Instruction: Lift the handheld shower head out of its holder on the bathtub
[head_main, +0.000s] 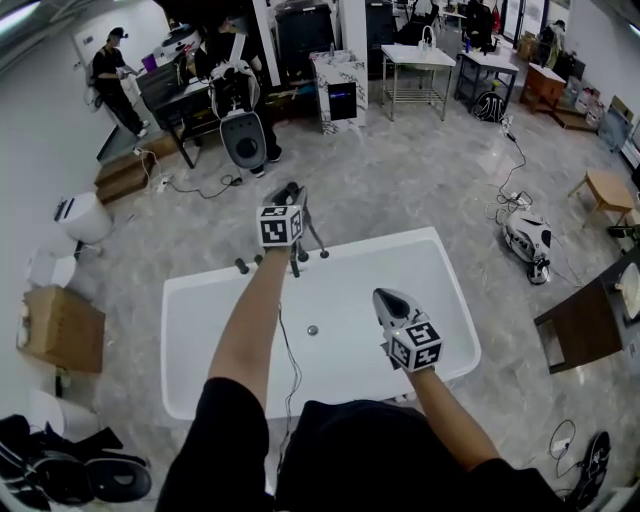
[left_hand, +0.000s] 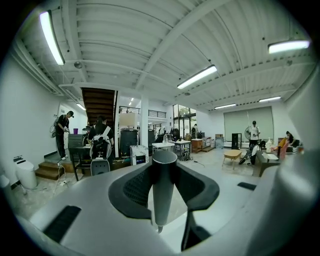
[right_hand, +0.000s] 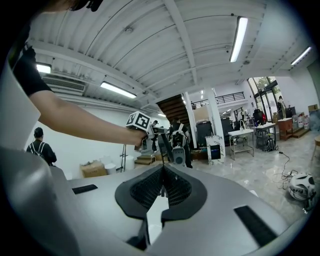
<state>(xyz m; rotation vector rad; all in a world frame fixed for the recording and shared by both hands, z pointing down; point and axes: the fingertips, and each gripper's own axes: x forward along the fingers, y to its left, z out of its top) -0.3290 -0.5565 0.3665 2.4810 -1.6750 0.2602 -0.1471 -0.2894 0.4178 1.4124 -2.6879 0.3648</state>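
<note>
Shower head (left_hand: 164, 170) stands upright by its dark handle between the pads of the left claw (left_hand: 163, 192), which clamp it at the far rim of the bathtub (head_main: 200, 300). Well apart, the right claw (right_hand: 161, 189) hangs over the tub's near right side, pressed together and empty.

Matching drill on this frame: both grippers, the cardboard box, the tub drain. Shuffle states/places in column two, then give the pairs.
Column one
1. left gripper
2. right gripper
3. brown cardboard box
4. small round metal drain

Column two
A. on the floor past the left end of the white bathtub, in the head view
B. jaws together, nothing between them
C. in the bathtub's bottom
D. clamped on the dark grey cylindrical shower handle

Pairs: 1-D, 2-B, 3-A, 4-C
</note>
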